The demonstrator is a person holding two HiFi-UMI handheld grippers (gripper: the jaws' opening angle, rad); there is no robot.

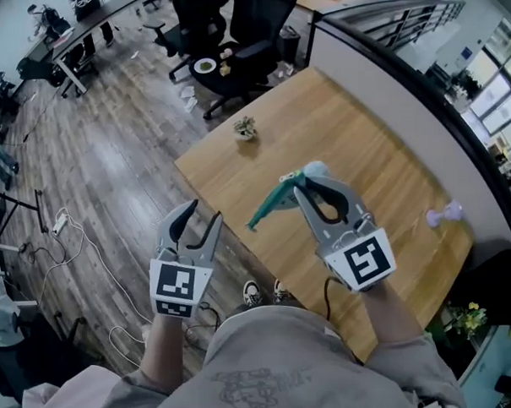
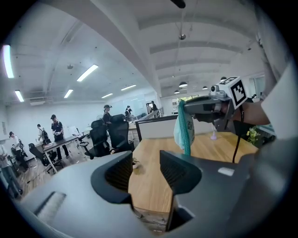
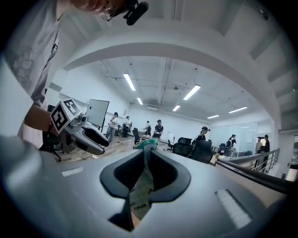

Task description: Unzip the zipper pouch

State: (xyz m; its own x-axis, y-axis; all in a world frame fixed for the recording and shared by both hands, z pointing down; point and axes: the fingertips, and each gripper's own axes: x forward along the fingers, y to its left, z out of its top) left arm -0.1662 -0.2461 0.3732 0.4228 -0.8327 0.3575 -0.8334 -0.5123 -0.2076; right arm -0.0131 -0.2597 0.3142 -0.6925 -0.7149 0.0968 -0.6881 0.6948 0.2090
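The right tool pinches the pale blue fabric pouch with a teal zipper edge in the air above the wooden counter; the left tool, jaws spread and empty, hangs near left

A wooden table is set on a plank floor and is bounded on the far right by a grey partition. Black office chairs are gathered at its far end. Desks are lined up at the far left, and cables are strewn on the near left. A railing is seen beyond the partition. The white ceiling is lit by strip lights.
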